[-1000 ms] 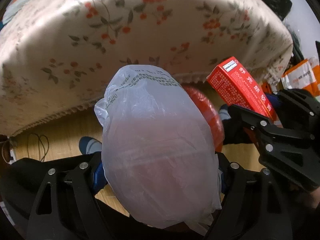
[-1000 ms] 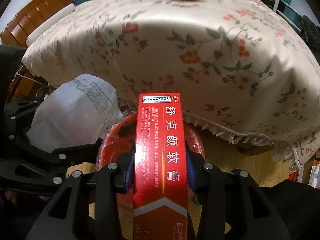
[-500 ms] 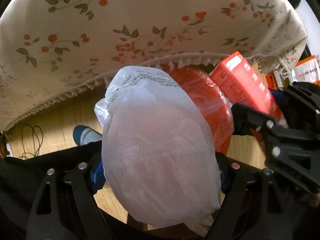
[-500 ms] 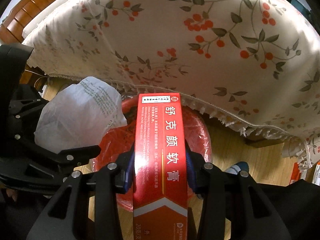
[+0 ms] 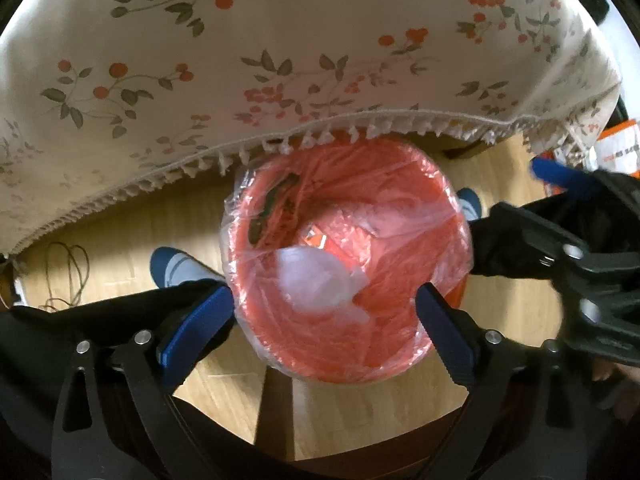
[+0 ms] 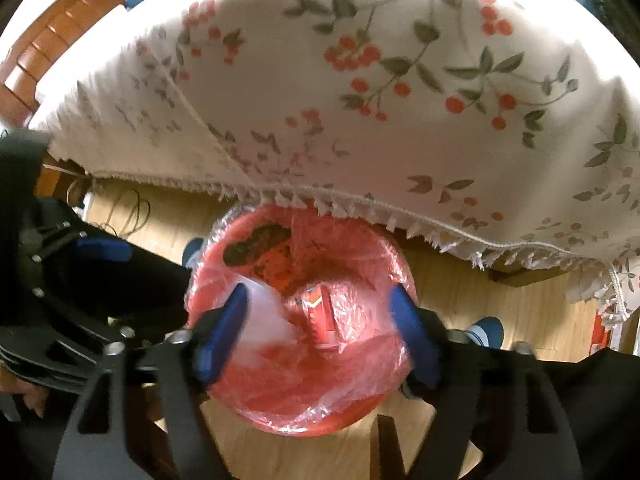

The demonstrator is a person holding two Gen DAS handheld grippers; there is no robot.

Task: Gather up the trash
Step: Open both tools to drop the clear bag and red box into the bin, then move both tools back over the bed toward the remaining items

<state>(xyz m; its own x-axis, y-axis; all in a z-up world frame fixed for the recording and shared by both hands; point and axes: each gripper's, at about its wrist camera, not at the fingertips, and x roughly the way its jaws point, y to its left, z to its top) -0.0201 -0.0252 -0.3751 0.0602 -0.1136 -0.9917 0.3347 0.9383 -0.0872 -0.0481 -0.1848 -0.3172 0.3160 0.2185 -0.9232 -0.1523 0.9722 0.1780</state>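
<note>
Wooden floor bears a red bin under, seemingly, a floral cloth; both tongs opening, empty.

bins: 1 | bags: 1 | boxes: 1 | grippers: 2

The bin is red, lined with clear film that reads pinkish. Inside it lie a milky white bag and a red box with white trim. The tablecloth is cream, printed with orange-red berries and grey-green leaves, edged in white fringe. The floor is pale wood. Both tongs are black with blue pads.
</note>
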